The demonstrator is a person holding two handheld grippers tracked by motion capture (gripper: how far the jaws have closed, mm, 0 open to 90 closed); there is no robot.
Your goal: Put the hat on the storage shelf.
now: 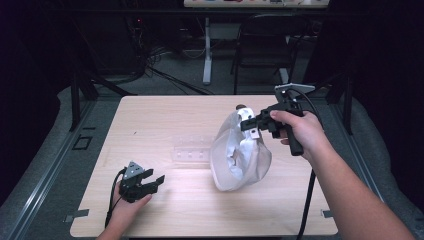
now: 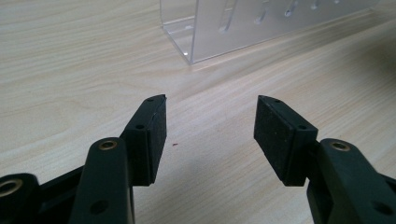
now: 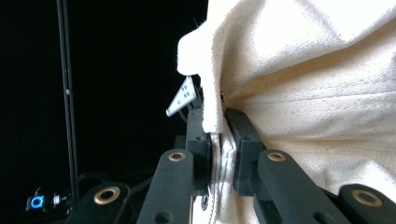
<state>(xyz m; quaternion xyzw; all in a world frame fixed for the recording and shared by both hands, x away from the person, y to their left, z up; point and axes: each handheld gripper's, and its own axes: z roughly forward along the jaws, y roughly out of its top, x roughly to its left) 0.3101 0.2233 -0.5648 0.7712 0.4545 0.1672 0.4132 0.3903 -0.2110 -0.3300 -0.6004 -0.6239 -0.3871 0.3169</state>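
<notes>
My right gripper (image 1: pixel 251 126) is clamped on the cream cloth bag (image 1: pixel 240 155), which hangs lengthwise below it; my left gripper (image 1: pixel 150 182), jaws apart, rests near-left.

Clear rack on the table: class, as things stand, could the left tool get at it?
Probably yes. The left tool rests open on the table, with bare wood between it and the rack. The bag hangs to the rack's right, held by the right tool.

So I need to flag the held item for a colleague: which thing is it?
On the pale wooden table, look right of the clear plastic rack. There the right gripper pinches the rim of a cream cloth bag, the only soft thing.
</notes>
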